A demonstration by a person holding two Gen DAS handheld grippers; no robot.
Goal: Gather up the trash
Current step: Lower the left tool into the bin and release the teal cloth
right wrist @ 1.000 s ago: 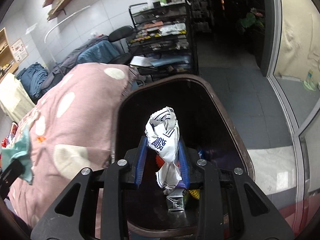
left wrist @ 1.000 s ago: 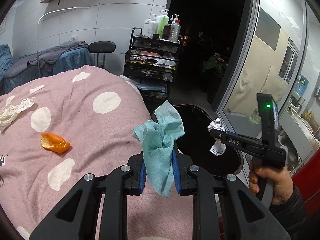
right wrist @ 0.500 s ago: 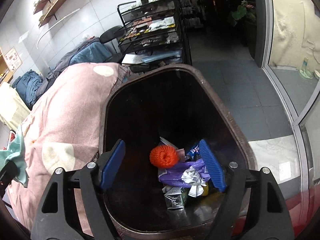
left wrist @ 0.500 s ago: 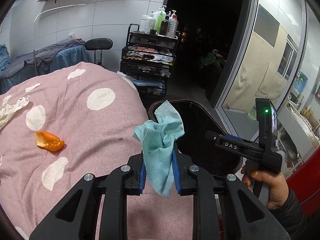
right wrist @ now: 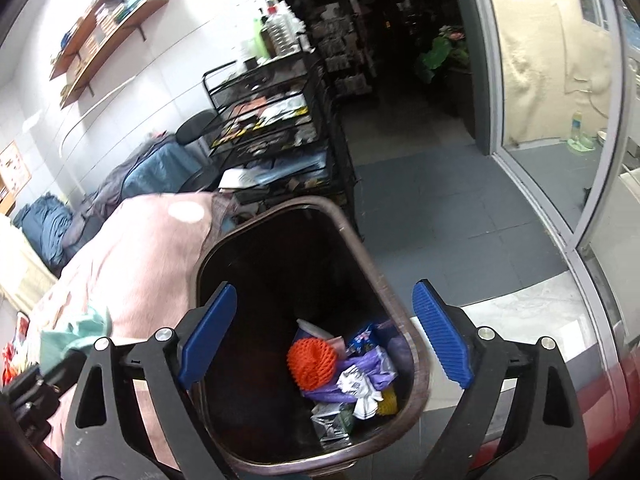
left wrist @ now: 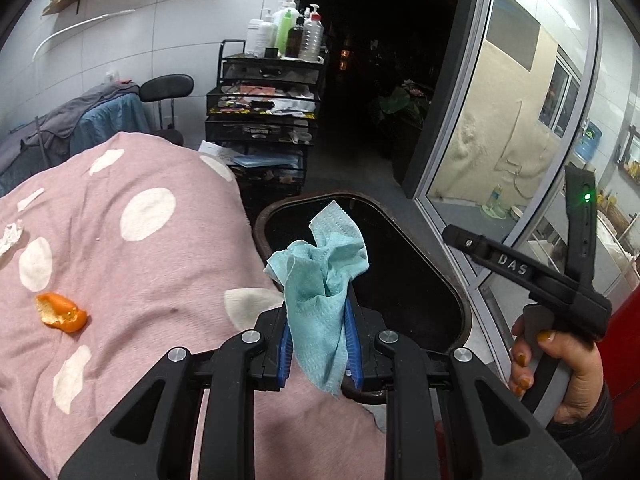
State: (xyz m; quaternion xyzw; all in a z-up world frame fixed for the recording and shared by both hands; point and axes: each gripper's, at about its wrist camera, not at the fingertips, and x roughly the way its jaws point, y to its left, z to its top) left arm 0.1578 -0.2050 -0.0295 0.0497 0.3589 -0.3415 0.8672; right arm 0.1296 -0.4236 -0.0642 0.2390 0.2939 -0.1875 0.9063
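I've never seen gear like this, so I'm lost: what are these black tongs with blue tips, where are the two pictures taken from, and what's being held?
No robot here: a person holds a hand-operated gripper in each hand, each carrying a forward-looking camera. The left gripper is shut on a crumpled teal paper towel. The right gripper, empty, jaws just opened wide, hangs over the dark brown trash bin holding wrappers and an orange foam net. An orange peel piece and white crumpled paper lie on the pink white-dotted blanket.
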